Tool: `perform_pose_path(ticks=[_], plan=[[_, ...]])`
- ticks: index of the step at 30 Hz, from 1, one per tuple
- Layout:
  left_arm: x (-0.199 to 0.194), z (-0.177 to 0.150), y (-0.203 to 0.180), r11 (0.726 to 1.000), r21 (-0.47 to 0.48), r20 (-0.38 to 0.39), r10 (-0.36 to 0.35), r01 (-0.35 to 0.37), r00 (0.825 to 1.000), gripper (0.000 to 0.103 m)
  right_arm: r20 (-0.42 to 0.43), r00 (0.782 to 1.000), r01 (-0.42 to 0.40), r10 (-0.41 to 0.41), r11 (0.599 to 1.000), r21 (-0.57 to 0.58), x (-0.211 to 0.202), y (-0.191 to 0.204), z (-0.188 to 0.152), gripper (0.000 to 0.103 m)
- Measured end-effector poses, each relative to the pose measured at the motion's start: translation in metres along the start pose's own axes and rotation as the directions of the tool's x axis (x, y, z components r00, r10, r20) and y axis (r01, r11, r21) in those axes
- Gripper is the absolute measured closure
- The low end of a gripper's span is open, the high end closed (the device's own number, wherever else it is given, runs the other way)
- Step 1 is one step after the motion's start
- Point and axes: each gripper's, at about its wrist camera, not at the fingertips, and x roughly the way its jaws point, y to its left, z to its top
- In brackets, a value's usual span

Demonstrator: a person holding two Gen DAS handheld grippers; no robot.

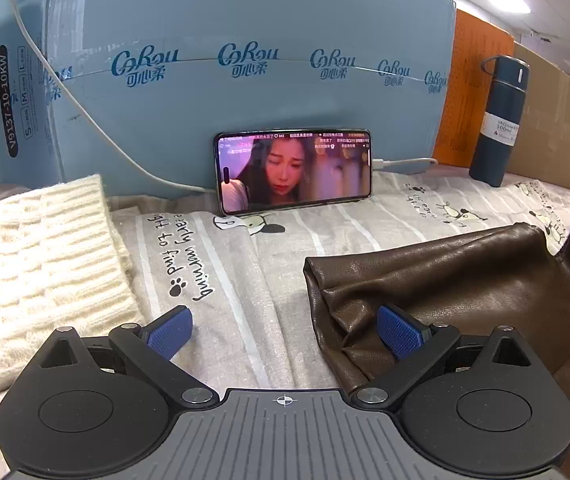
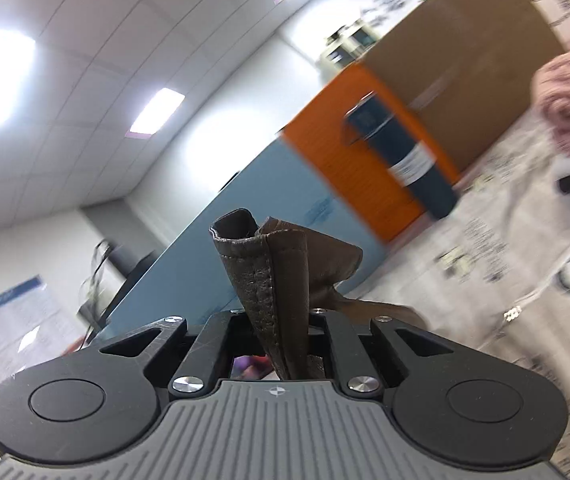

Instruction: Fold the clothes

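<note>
The left gripper [image 1: 285,332] sits low and level, fingers spread wide and holding nothing, right pad over the brown leather garment [image 1: 445,292] on the printed sheet [image 1: 245,272]. The right gripper [image 2: 281,320], tilted upward, is clamped on that garment's stitched edge [image 2: 269,280]. One cream knit [image 1: 37,264] lies left; one phone [image 1: 293,172] and one flask [image 1: 499,120] stand far.

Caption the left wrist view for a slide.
Open left tool hovers beside brown leather garment on printed sheet, phone propped behind.

Each gripper [image 1: 285,334] [image 2: 281,320] has a ribbed grey body, black linkages, silver screws; blue textured pads [image 1: 169,334] at twelve o'clock.
</note>
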Motion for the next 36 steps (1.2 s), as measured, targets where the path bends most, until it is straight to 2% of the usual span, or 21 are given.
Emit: perform_pose_path(ticks=[7, 12, 18, 21, 23, 25, 28, 31, 34, 36], plan=[[-0.008, 0.000, 0.006, 0.999, -0.042, 0.022, -0.028, 0.029, 0.999, 0.003, -0.155, 0.987, -0.066, 0.054, 0.995, -0.076, 0.035, 0.036, -0.043, 0.096], [-0.039, -0.001, 0.013, 0.995, -0.083, 0.090, -0.042, 0.049, 0.995, 0.003, -0.256, 0.966, -0.071, 0.026, 0.983, -0.167, 0.052, 0.048, -0.075, 0.094], [-0.077, -0.002, 0.020, 0.989, -0.129, 0.171, -0.054, 0.077, 0.984, 0.003, -0.346, 0.938, -0.090, -0.019, 0.951, -0.296, 0.058, 0.057, -0.109, 0.086], [-0.085, -0.005, 0.020, 0.986, -0.140, 0.189, -0.068, 0.095, 0.980, 0.003, -0.371, 0.929, -0.121, -0.016, 0.931, -0.344, 0.057, 0.061, -0.117, 0.072], [-0.088, -0.006, 0.018, 0.985, -0.139, 0.196, -0.077, 0.105, 0.978, 0.003, -0.393, 0.920, -0.159, 0.006, 0.921, -0.357, 0.056, 0.065, -0.121, 0.047], [-0.091, -0.008, 0.015, 0.986, -0.127, 0.203, -0.077, 0.104, 0.976, 0.003, -0.415, 0.909, -0.200, 0.033, 0.909, -0.365, 0.053, 0.068, -0.125, 0.037], [-0.091, -0.009, 0.011, 0.989, -0.108, 0.207, -0.073, 0.097, 0.976, 0.003, -0.468, 0.880, -0.277, 0.085, 0.891, -0.360, 0.050, 0.073, -0.131, 0.021], [-0.092, -0.012, 0.005, 0.990, -0.077, 0.218, -0.103, 0.122, 0.970, 0.003, -0.517, 0.852, -0.321, 0.086, 0.866, -0.384, 0.052, 0.078, -0.141, 0.015], [-0.092, -0.014, -0.004, 0.991, -0.029, 0.218, -0.123, 0.133, 0.968, 0.003, -0.535, 0.844, -0.304, 0.047, 0.863, -0.404, 0.054, 0.080, -0.147, 0.015], [-0.092, -0.018, -0.012, 0.992, 0.014, 0.214, -0.129, 0.129, 0.968, 0.003, -0.535, 0.841, -0.327, 0.081, 0.863, -0.384, 0.048, 0.079, -0.141, 0.015]])
